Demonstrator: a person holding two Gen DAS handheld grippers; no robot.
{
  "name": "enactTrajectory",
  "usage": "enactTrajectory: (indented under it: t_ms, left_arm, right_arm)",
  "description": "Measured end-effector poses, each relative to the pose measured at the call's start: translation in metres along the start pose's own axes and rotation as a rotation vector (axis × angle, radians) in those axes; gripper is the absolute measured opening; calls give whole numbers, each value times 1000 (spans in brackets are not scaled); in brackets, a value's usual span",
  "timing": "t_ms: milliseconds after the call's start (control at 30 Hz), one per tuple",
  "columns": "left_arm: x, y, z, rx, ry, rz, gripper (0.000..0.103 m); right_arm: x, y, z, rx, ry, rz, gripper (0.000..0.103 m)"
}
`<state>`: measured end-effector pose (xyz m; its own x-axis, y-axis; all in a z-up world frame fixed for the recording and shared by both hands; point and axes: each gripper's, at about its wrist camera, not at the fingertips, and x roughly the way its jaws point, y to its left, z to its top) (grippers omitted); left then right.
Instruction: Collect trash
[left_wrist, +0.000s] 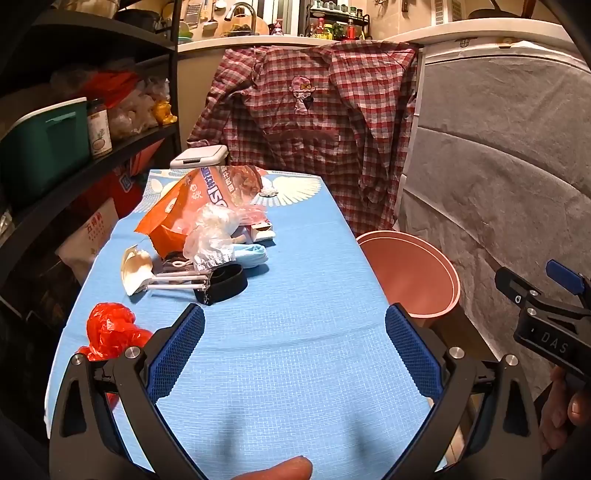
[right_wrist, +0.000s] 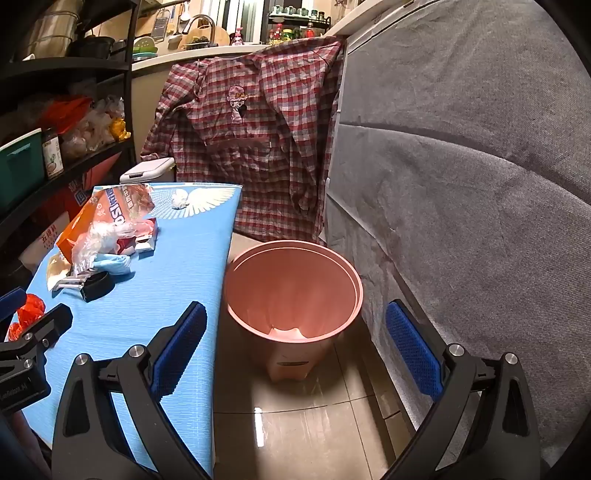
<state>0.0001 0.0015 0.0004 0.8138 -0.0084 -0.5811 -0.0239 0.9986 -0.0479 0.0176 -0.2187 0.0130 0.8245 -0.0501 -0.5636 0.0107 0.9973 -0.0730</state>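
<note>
Both tongs wide open and empty: left gripper (left_wrist: 294, 350) over the blue table (left_wrist: 295, 314), trash pile (left_wrist: 207, 236) upper left of its frame, red bag (left_wrist: 109, 330) nearest; right gripper (right_wrist: 295, 349) faces pink bin (right_wrist: 291, 288), so left arm picks.

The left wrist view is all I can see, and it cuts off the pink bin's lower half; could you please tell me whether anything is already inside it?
Observer: In the right wrist view, the pink bin holds one pale crumpled piece at its bottom, otherwise only bare walls.
Operator: Thank you. Does it stand on the floor?
Observer: Yes, it stands on the tiled floor, right beside the blue table.
Operator: And is the right hand-held gripper carrying anything?
Observer: No. The right hand-held gripper is open and empty, pointed at the bin.
</note>
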Motion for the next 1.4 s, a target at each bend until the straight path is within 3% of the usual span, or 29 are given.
enactTrajectory:
  t_ms: [500,1400]
  left_arm:
    - [7,0,-5,-23,35,-56,95]
    - [2,-3,-3,-16,26,-56,93]
  right_arm:
    - [-1,1,0,-1,-2,-1,96]
    - [-1,4,-1,-2,-1,12,96]
